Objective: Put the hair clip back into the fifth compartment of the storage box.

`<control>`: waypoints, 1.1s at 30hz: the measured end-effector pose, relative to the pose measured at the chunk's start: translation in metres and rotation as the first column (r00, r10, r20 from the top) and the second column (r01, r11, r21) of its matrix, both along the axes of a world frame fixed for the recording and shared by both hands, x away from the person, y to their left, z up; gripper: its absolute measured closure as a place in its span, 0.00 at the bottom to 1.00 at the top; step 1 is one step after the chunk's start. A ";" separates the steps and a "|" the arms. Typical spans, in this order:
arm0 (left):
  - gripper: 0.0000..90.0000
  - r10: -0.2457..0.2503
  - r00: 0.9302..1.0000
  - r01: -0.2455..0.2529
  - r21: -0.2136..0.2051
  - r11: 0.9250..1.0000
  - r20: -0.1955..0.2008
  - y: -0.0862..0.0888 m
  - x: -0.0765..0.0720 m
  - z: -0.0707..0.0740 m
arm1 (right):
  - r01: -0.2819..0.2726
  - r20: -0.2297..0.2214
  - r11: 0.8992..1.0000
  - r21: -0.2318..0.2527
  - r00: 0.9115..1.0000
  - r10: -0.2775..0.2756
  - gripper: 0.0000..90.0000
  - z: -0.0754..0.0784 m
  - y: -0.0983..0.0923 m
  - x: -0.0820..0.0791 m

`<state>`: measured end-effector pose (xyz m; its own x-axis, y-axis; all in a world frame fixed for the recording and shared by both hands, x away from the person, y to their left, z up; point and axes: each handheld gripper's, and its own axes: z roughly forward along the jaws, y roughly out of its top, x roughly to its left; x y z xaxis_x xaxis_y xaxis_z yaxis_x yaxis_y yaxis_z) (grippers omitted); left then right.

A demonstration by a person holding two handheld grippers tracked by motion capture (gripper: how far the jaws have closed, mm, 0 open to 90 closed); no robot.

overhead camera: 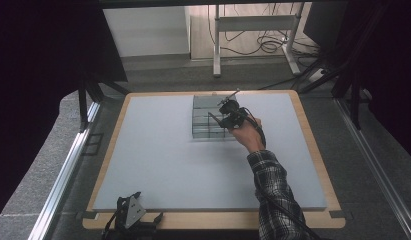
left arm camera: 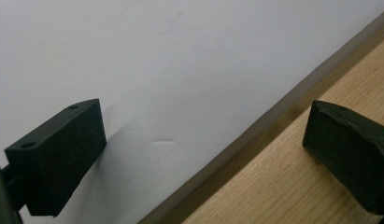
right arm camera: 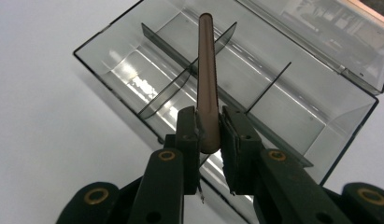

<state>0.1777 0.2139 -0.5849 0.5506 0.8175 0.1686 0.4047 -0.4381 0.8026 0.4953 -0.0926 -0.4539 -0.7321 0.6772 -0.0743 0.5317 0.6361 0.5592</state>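
A clear smoked-plastic organizer box (right arm camera: 255,88) sits toward the far middle of the grey mat (overhead camera: 163,160) that covers the wooden surface (overhead camera: 318,150). Its hinged lid (right arm camera: 330,32) lies folded open behind it. Thin dividers (right arm camera: 180,88) split the inside into several compartments, and the ones in view hold nothing. The right tool (right arm camera: 209,128) hovers above the box with its jaws pressed together on the lower end of a slim brownish rod (right arm camera: 207,70), which points out over the compartments without touching them. The left tool (overhead camera: 132,212) rests at the near edge of the surface, jaws spread wide with nothing between them, one over the mat and one over the bare wood.
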 end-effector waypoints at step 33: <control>0.00 -0.001 1.000 0.001 0.000 1.000 0.001 0.000 0.000 0.000 | 0.009 -0.031 1.000 -0.022 0.999 -0.010 0.81 -0.031 0.012 0.016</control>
